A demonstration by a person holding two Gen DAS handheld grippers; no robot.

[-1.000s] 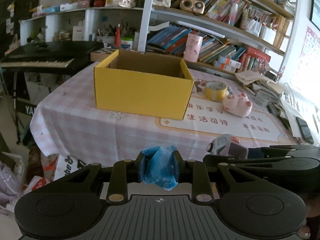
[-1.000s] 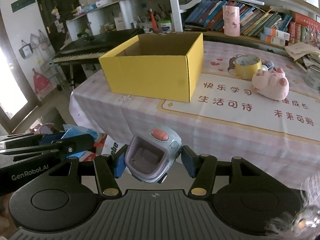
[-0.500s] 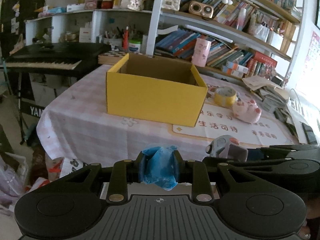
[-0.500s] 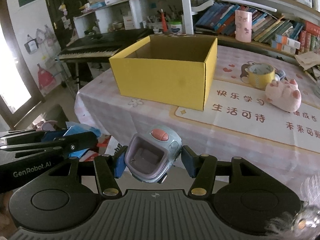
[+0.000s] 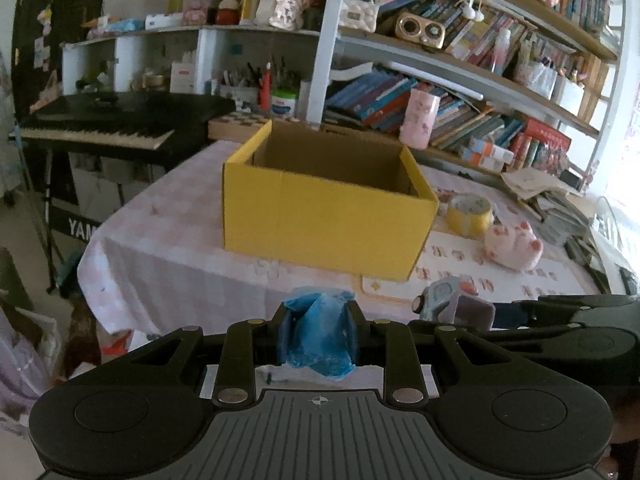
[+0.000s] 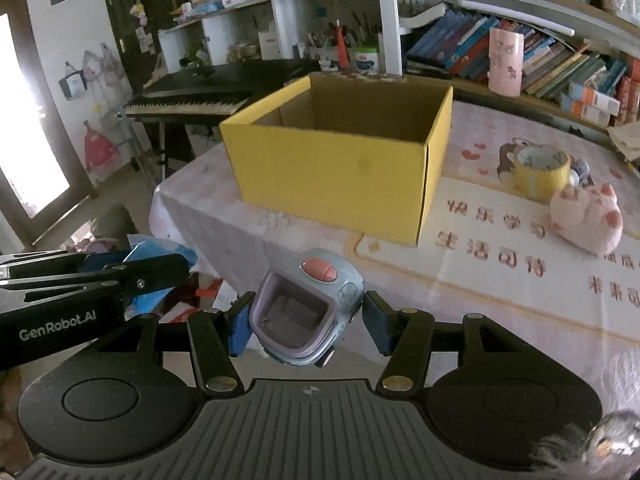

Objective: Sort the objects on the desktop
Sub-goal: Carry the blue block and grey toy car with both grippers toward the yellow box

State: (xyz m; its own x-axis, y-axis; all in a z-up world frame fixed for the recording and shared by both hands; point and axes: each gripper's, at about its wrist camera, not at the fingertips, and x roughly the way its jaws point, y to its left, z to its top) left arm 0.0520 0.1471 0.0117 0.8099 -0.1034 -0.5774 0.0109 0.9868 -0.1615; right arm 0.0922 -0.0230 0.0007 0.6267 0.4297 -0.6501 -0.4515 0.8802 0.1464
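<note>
Yellow cardboard box (image 5: 326, 220) sits open-topped near the front corner of the table (image 5: 168, 256), brown inside; no contents can be made out from these angles. It rests on a pink checked cloth, its right front corner just over the edge of a printed mat (image 6: 520, 256) with red characters.

Left gripper (image 5: 318, 334): jaws pressed close, pinching a crumpled blue plastic wad (image 5: 320, 336) that bulges above and below the pads. It hangs in front of the table edge, short of the box and over the floor.

Right gripper (image 6: 306, 322): jaws partly spread and clamped on a small grey-blue desktop gadget (image 6: 306, 308) with a lilac open tray face and a pink-red button on top. Blue pads (image 6: 239, 330) touch its sides. It is held beside the left gripper, also short of the table edge, box ahead and slightly left.

On the mat to the right of the box: a yellow tape roll (image 6: 540, 172) standing on its flat side, and just in front of it a pink plush pig (image 6: 586, 220), the two nearly touching.

Behind the table: a pink patterned cup (image 5: 418, 124) on the low shelf, rows of leaning books (image 5: 460, 120), pens in pots. To the left, a black keyboard piano (image 5: 108, 124) on a stand. Bags and litter on the floor below the table corner.
</note>
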